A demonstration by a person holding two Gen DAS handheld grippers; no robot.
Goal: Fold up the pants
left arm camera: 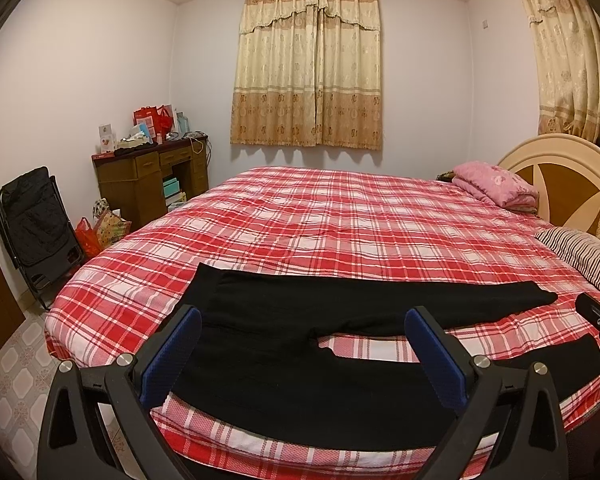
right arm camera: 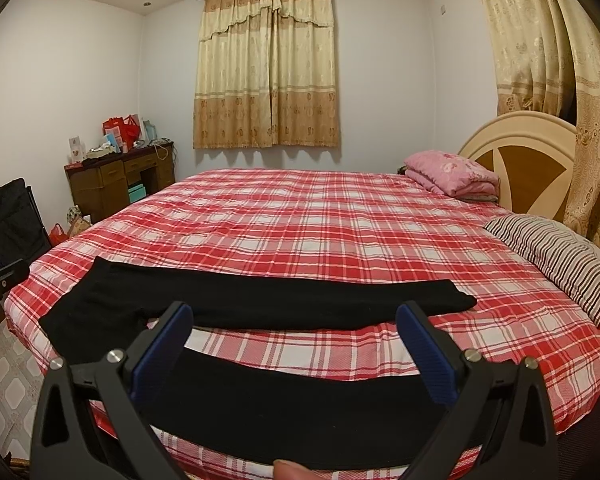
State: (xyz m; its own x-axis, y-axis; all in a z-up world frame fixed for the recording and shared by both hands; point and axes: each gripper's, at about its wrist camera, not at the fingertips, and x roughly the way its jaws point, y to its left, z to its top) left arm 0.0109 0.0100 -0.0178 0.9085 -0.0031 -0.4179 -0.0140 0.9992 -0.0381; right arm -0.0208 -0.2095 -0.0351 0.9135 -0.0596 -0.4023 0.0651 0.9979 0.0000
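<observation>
- My left view is showing the waist end of the black pants (left arm camera: 284,344), the crotch split, and both legs running off to the right; the other hand-held gripper is poking in at that view's right edge.
- My right view is showing the leg end instead: the far leg's cuff lying flat on the bed (right arm camera: 340,220), and the near leg crossing straight under my fingers as a dark band.
- Only the right view is showing a fingertip (right arm camera: 290,470) at the bottom edge, and more of the striped pillow (right arm camera: 556,256) at the right.
- Only the left view is giving a fuller look at the black folding chair (left arm camera: 36,224) on the floor beside the wooden worktop (left arm camera: 152,172) in the far corner.
- Both views are taking in the pink folded blanket (right arm camera: 452,172) by the headboard and the curtains (right arm camera: 266,64) on the far wall.
- The pants are lying unfolded along the near edge of the bed, waist to the left, legs spread apart towards the right.
- My left hand-held gripper (left arm camera: 304,320) is hovering released over the seat of the pants, blue pads (left arm camera: 434,354) wide apart, nothing between them.
- My right hand-held gripper (right arm camera: 294,314) is likewise hanging released, its fingers framing the gap between the two legs, the near leg just below them.
</observation>
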